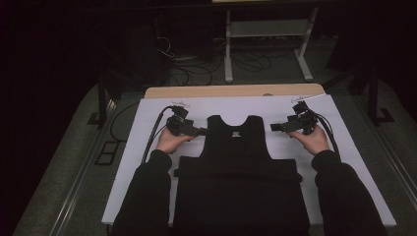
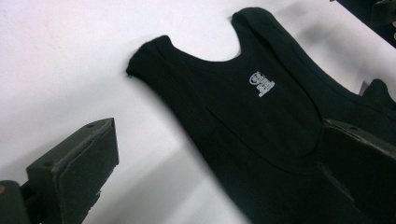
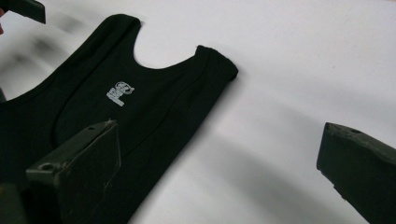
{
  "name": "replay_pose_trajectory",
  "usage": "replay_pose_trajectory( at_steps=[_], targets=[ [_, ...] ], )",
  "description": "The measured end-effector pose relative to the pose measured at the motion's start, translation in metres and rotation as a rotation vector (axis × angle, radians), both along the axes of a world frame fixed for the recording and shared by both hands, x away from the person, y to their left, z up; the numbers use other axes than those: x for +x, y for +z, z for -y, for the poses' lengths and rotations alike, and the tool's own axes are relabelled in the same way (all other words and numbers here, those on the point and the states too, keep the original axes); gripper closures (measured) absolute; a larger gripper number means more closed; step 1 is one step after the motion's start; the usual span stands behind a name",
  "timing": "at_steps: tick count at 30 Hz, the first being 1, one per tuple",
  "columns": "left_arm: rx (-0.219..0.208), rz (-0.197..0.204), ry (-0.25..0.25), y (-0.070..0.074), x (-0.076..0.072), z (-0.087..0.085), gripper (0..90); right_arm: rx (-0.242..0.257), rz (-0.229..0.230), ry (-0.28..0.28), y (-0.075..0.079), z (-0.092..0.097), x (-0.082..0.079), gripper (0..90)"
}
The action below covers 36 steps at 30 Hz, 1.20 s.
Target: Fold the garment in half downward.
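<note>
Both grippers [image 1: 203, 131] [image 1: 273, 127] gape beside vest [image 1: 237, 147] shoulder edges, white sheet [image 1: 147, 123] around.

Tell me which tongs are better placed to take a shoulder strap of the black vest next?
Left, probably. The left tongs sit open right at the edge of the black vest, one jaw already over the fabric. The right tongs, also open, stand slightly off it over the white sheet.

1 black vest [image 1: 238, 147]; 2 grippers, left [image 1: 195, 131], right [image 1: 279, 127]; 1 white sheet [image 1: 147, 118].
</note>
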<state>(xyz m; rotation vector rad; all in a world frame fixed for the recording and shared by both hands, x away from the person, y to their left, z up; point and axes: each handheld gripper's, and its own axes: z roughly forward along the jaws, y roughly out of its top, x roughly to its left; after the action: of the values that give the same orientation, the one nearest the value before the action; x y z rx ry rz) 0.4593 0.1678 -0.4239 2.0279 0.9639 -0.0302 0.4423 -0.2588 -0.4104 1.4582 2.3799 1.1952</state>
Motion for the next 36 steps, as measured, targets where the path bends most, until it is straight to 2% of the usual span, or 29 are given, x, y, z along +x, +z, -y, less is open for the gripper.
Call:
replay_pose_trajectory(
  at_steps=[7, 13, 26, 36],
  targets=[
    [-0.002, -0.016, -0.014, -0.006, -0.001, 0.007, 0.0, -0.021, -0.025, 0.031, -0.009, -0.009, 0.001, 0.0],
    [-0.01, -0.013, -0.024, -0.008, -0.003, 0.015, 0.0, -0.009, -0.027, 0.042, -0.011, -0.016, 0.0, 0.0],
    [0.015, -0.032, -0.052, -0.018, -0.005, 0.027, 0.0, -0.011, -0.048, 0.083, -0.022, -0.035, -0.001, 0.0],
    [0.015, -0.034, -0.044, -0.024, -0.005, 0.036, 0.0, 0.002, -0.056, 0.092, -0.032, -0.046, 0.0, 2.6]
  ],
)
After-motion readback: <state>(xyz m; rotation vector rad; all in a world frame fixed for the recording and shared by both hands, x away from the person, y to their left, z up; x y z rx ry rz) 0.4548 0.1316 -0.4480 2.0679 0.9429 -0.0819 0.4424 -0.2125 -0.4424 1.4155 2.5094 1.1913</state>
